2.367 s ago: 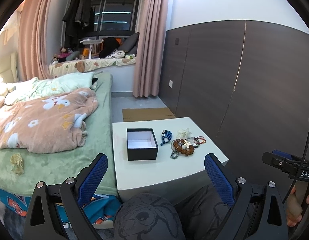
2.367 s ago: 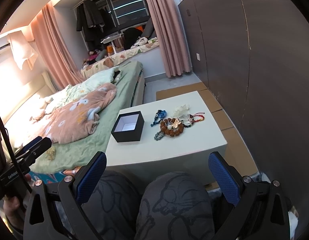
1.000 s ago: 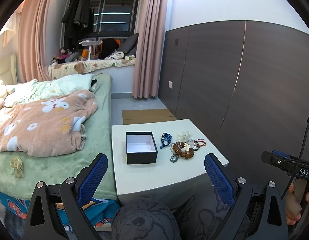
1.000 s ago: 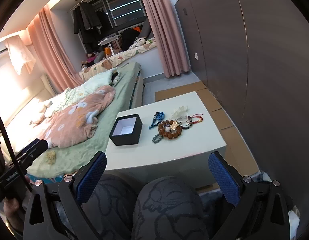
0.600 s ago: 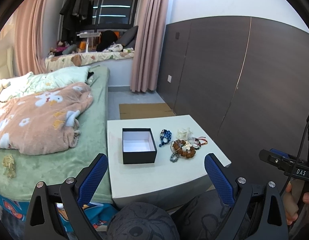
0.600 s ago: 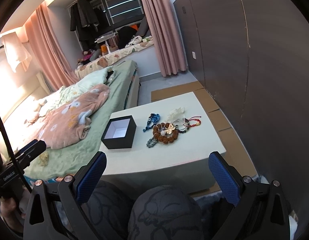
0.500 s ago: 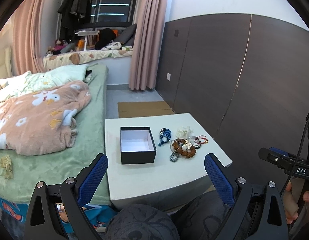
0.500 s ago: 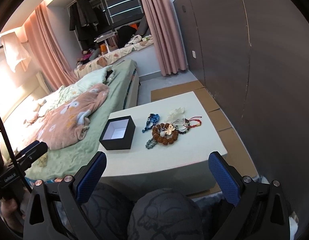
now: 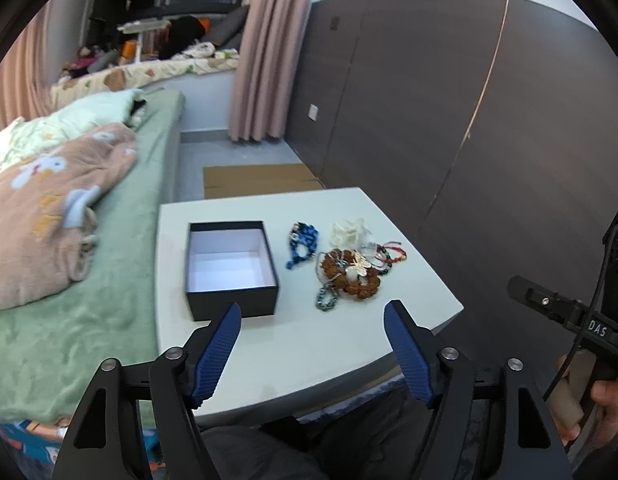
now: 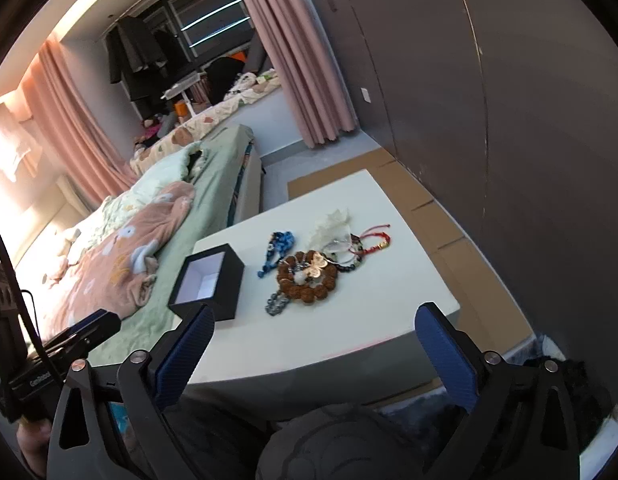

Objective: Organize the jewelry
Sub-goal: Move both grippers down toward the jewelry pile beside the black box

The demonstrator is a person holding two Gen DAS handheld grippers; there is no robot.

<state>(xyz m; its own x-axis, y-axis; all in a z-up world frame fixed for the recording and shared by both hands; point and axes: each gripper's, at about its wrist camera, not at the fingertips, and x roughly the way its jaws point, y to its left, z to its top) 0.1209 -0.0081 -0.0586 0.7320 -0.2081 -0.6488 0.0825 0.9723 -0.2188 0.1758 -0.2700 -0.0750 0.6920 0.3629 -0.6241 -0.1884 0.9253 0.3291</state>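
- Left gripper (image 9: pixel 313 322): jaws are closing from full spread, with nothing between them; both blue pads stand apart over the near edge of the bench (image 9: pixel 293 344).
- Right gripper (image 10: pixel 313 326): jaws stand wide apart and empty, above the near edge of the same bench.
- Change: the left jaws have narrowed since the previous second, while the right jaws keep the same spread. Judgement: the left gripper is pre-setting its width for a first pick.
- Change: both views show the bench larger and lower than in the earlier frames, so both grippers have advanced and tipped downward toward it.
- Black box (image 9: pixel 231 266): open, white-lined, empty, on the left part of the bench, just beyond the left pad.
- Jewelry pile (image 9: pixel 349 266): right of the box and apart from it. It holds a blue bead strand (image 9: pixel 303 242), a brown bead bracelet (image 9: pixel 351 276) with a pale butterfly piece on top, a grey chain at its near side, and red and dark cords at the far right.
- Task status: no piece is in the box yet; nothing on the bench has shifted from the earlier frames.
- Surroundings: the bed (image 9: pixel 121 264) borders the bench on the left.
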